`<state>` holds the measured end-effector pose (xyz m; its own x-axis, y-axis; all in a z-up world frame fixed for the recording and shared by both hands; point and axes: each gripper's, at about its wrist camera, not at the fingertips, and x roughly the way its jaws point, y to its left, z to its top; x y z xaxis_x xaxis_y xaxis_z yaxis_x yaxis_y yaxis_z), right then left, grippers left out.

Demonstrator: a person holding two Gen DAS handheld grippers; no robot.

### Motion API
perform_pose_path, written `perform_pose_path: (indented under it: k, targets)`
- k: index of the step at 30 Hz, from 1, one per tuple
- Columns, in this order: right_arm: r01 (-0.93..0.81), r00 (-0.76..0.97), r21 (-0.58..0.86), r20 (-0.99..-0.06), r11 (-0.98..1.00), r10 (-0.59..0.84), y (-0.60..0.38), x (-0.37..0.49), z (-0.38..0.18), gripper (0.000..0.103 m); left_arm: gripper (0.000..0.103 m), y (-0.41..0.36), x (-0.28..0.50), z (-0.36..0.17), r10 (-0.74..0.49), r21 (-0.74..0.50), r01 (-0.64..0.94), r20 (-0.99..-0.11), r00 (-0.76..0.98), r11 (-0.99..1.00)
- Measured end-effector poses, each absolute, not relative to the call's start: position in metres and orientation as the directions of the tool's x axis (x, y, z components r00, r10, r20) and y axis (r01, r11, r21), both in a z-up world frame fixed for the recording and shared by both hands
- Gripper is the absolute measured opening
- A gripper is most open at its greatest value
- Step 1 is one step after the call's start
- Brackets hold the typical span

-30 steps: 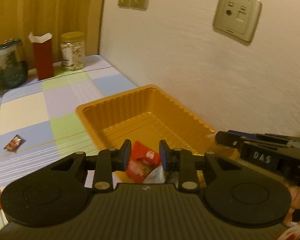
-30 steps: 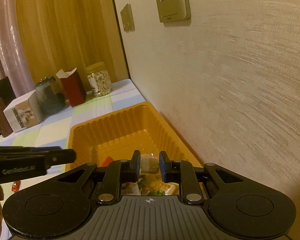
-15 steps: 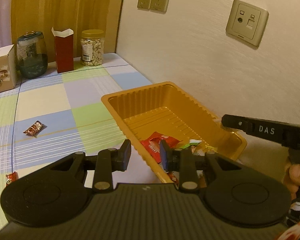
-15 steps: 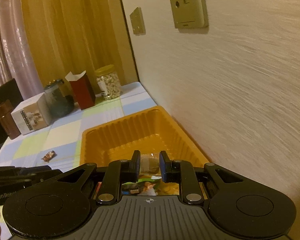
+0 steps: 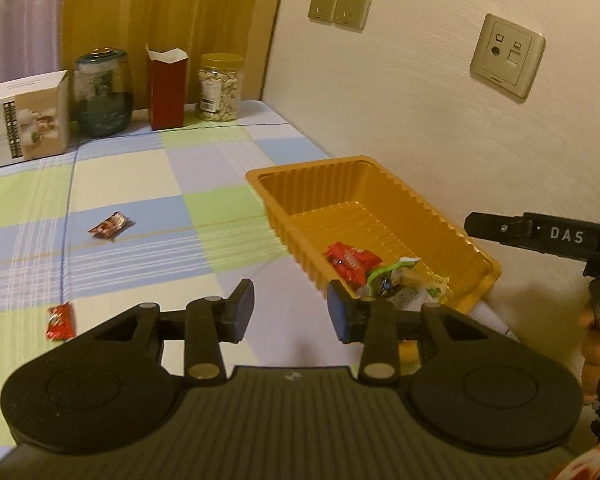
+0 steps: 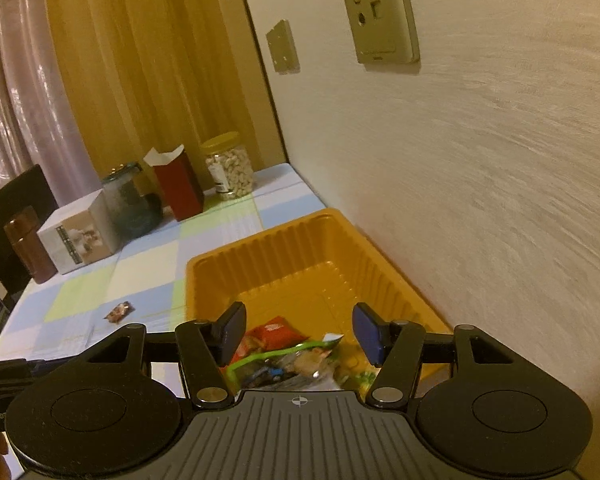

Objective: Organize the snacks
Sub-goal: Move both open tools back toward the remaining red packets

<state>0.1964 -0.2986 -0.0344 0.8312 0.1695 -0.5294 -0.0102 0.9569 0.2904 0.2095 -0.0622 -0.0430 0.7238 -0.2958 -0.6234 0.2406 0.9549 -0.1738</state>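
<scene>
An orange plastic tray [image 5: 276, 184] lies against the wall, with a red packet [image 5: 350, 262] and a green packet [image 5: 392, 272] piled at its near end. My left gripper [image 5: 291, 314] hovers over the checked tablecloth just left of the tray, its jaws opening with nothing between them. Two loose snacks lie on the cloth: a brown wrapper [image 5: 110, 226] and a red wrapper [image 5: 60, 322]. My right gripper [image 6: 300, 330] hangs over the tray's [image 6: 204, 264] near end above the packets [image 6: 284, 356], its jaws opening and empty. It also shows side-on as the right gripper [image 5: 476, 226].
At the table's far end stand a nut jar [image 5: 220, 88], a red carton [image 5: 167, 88], a dark glass jar [image 5: 103, 94], a white box [image 5: 26, 118] and a brown bottle [image 6: 28, 248]. The wall with its sockets [image 5: 506, 56] runs close along the tray's right side.
My left gripper has drawn back from above the tray to over the cloth, and its jaws have widened. My right gripper has opened; the small packet between its pads is gone from them.
</scene>
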Motion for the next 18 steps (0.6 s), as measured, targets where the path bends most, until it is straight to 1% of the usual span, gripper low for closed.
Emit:
perform_pose_path:
  k: [11, 18]
  targets:
    - [-0.019, 0.832, 0.32, -0.52, 0.947, 0.192, -0.263, 0.154, -0.016, 0.059, 0.042, -0.029, 0.158, -0.023, -0.262, -0.181, 0.191, -0.608, 0.749, 0.965]
    - [-0.06, 0.825, 0.33, -0.515, 0.942, 0.233, -0.23, 0.133, -0.009, 0.059, 0.044, 0.006, 0.129, -0.018, -0.207, -0.176, 0.125, -0.609, 0.765, 0.976]
